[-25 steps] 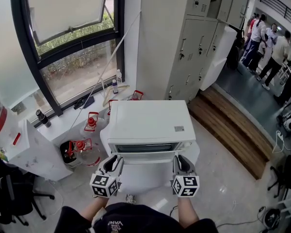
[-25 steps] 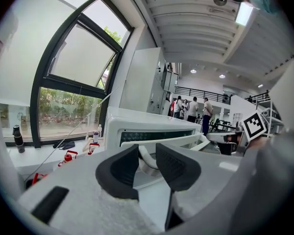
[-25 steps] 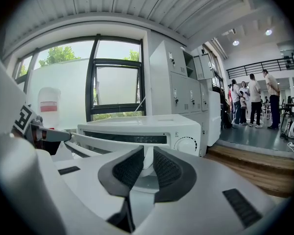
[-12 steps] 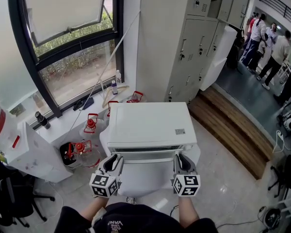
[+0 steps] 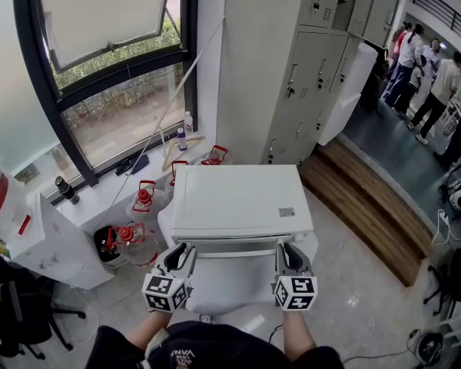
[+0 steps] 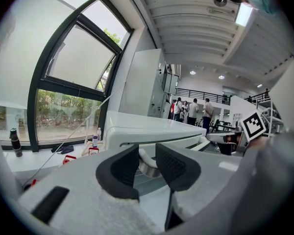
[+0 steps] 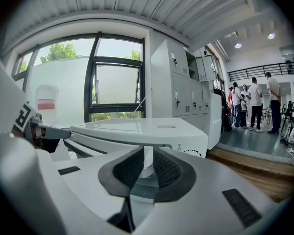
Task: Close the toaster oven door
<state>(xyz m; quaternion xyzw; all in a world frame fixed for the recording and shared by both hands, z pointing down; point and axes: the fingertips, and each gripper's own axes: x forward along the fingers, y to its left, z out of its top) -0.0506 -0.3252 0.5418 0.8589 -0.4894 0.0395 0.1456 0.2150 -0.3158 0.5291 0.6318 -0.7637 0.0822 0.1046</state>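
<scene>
Black ribbed pads [image 6: 122,169] of my left gripper [image 6: 147,161] pinch the left end of the metal door handle [image 6: 148,165]. My right gripper [image 7: 147,162] clamps the handle's right end in the same way. Beyond them, the door [image 5: 230,279] stands nearly shut against the white toaster oven [image 5: 242,202], with a thin gap along its top edge. The oven sits between the window [image 5: 123,114] and grey lockers [image 5: 307,68].

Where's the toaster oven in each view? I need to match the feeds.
Head view: toaster oven centre, white top facing the camera.
Left gripper view: toaster oven centre, straight beyond the jaws.
Right gripper view: toaster oven centre-left, beyond the jaws.
Shared landmark: the window, up-left of it in all three.
</scene>
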